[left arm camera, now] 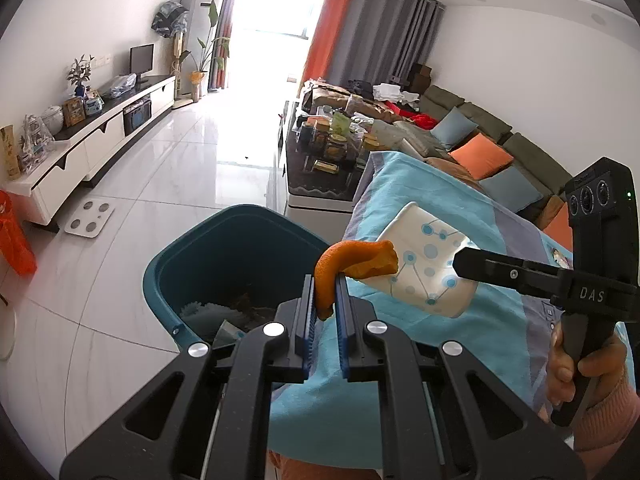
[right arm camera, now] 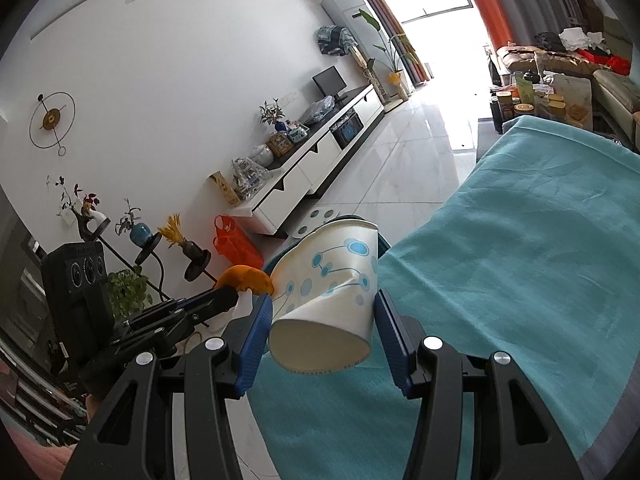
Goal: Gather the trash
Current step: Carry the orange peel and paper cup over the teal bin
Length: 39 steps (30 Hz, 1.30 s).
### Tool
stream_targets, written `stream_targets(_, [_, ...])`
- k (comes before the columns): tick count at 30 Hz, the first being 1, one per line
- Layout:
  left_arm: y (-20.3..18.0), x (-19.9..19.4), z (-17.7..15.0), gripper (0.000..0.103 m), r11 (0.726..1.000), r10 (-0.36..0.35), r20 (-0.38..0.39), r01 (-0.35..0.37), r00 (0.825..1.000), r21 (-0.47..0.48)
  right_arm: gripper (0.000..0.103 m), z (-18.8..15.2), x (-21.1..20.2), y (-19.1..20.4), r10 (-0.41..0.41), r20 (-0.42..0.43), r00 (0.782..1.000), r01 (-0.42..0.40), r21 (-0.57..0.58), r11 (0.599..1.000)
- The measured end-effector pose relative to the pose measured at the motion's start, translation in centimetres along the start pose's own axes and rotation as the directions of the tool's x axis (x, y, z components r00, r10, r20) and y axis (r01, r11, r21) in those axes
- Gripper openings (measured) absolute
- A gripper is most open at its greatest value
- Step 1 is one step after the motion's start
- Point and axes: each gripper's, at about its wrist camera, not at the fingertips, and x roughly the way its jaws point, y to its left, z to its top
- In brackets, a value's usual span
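A: Trash is in both tools already: the left hand-held gripper (left arm camera: 325,300) has its jaws pinched almost together on a curl of orange peel (left arm camera: 352,266), low in the middle of the left wrist view

B: And the right one?

A: The right hand-held gripper (right arm camera: 322,330) stands about half open, its blue pads clamped on either side of a dented paper cup (right arm camera: 328,292) with blue dots, lying on its side with the mouth turned back towards the camera, in the lower middle of the right wrist view

B: Where does it all go?

A: The teal bin (left arm camera: 224,256) sits on the floor at the lower left of the left wrist view, just beside the worktop (right arm camera: 520,260) with its turquoise cloth. Some rubbish already lies in its bottom

B: So which step is this?

A: The carry, I'd say. Both pieces are picked up and neither has been dropped yet. The peel hangs at the bin's near rim, while the cup is over the cloth's edge, right of the bin

B: Next move?

A: Probably bring each tool over the bin's mouth and spread the jaws. The peel first, being closer; the cup needs to clear the rim before it's let go
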Motion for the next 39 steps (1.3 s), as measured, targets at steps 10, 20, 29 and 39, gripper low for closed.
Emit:
stream_targets(10, [0.0,0.3,-0.1,0.010,1.000,0.016,-0.007,-0.016,1.000,-0.020,0.050,0.6,1.1,0.7,-0.007,-0.021,1.000,0.006,-0.017,1.000])
stream_targets(20, [0.2,0.7,0.1,0.010,0.999,0.028,-0.014,-0.028,1.000,-0.032,0.050,1.2,2.4,0.9,-0.014,-0.044,0.999,0.013,-0.034,0.999])
stream_targets(29, [0.4,1.0,-0.1,0.010,0.998,0.036,-0.014,-0.036,0.999,-0.045,0.050,1.7,3.5,1.3,-0.019,-0.056,0.998,0.016,-0.057,0.998])
stream_targets(39, [0.8,1.3,0.1,0.010,0.997,0.049,-0.020,-0.050,0.999,-0.064,0.050,2.3,4.8,2.3,-0.027,-0.068,0.997,0.022,-0.081,0.996])
